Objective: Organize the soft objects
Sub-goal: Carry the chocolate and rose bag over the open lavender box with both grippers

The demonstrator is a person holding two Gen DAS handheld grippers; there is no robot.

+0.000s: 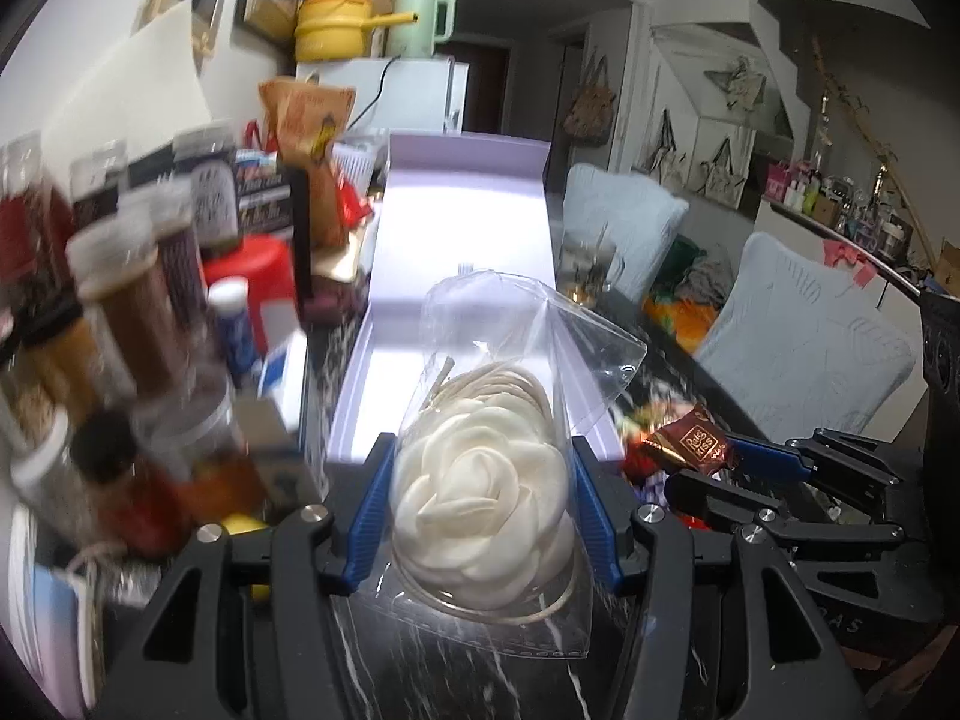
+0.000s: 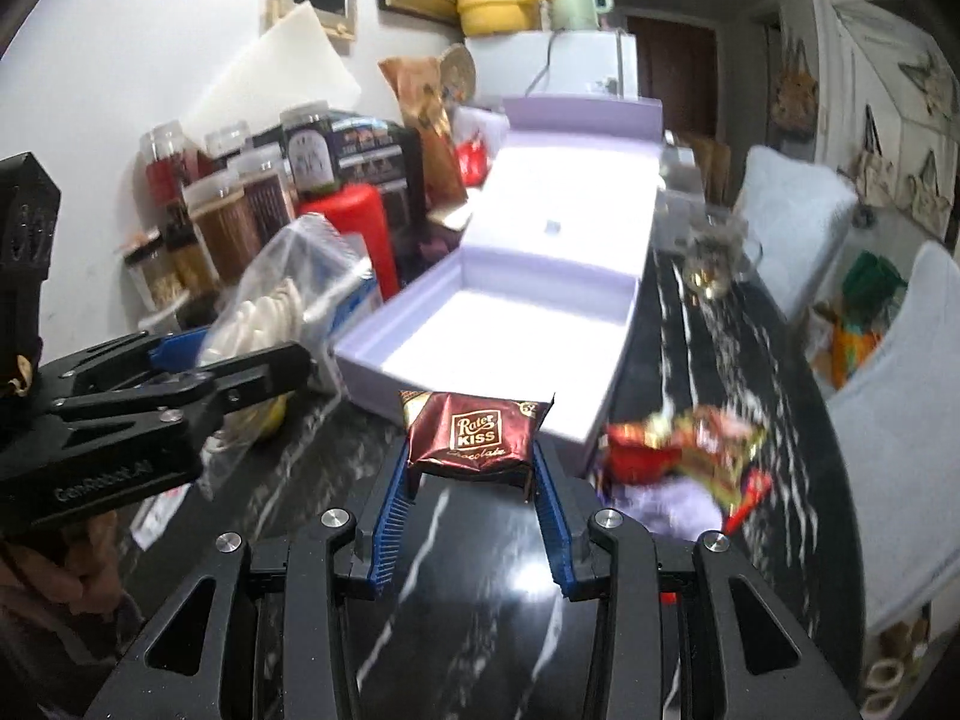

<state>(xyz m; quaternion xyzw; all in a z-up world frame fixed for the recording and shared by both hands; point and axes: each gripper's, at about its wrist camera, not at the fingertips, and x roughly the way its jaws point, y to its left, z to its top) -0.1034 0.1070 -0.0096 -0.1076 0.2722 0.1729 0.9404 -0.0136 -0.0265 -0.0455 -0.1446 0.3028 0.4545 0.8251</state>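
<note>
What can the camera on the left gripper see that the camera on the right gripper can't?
Only the left wrist view shows the white fabric flower face on, sealed in its clear bag and clamped by the left gripper.

Only the right wrist view shows the inside of the lavender box, which looks bare, and the front of the dark red chocolate packet pinched by the right gripper.

Both show the box with its lid up, the black marble counter, the jars along the wall, loose wrapped sweets, and each other's gripper from the side.
</note>
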